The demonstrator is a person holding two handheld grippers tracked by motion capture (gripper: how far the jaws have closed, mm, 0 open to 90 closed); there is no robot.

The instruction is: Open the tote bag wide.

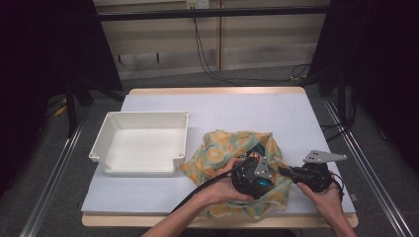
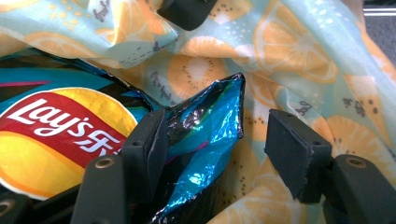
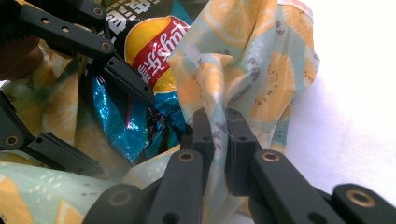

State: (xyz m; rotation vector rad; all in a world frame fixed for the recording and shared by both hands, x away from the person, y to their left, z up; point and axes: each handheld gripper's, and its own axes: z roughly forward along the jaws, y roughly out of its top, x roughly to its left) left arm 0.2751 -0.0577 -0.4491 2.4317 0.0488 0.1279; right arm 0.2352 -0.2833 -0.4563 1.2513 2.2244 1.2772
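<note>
A Lay's chip bag (image 2: pixel 70 126) in blue and black foil lies inside a cloth bag (image 1: pixel 222 145) printed with orange slices, near the table's front right. My left gripper (image 2: pixel 217 149) is open, and the chip bag's crinkled corner (image 2: pixel 210 126) sits between its jaws, against the left one. My right gripper (image 3: pixel 219 135) is shut on a raised fold of the cloth bag (image 3: pixel 219 84) just right of the chip bag (image 3: pixel 149 46). The right gripper view also shows the left gripper (image 3: pixel 100 119) straddling the foil corner. In the high view both hands hold the grippers (image 1: pixel 257 160) (image 1: pixel 282 171) over the cloth.
An empty white tray (image 1: pixel 138 167) stands at the left of the white table (image 1: pixel 222 106). The table's front edge runs just under the hands. Black cables trail from the grippers toward the person.
</note>
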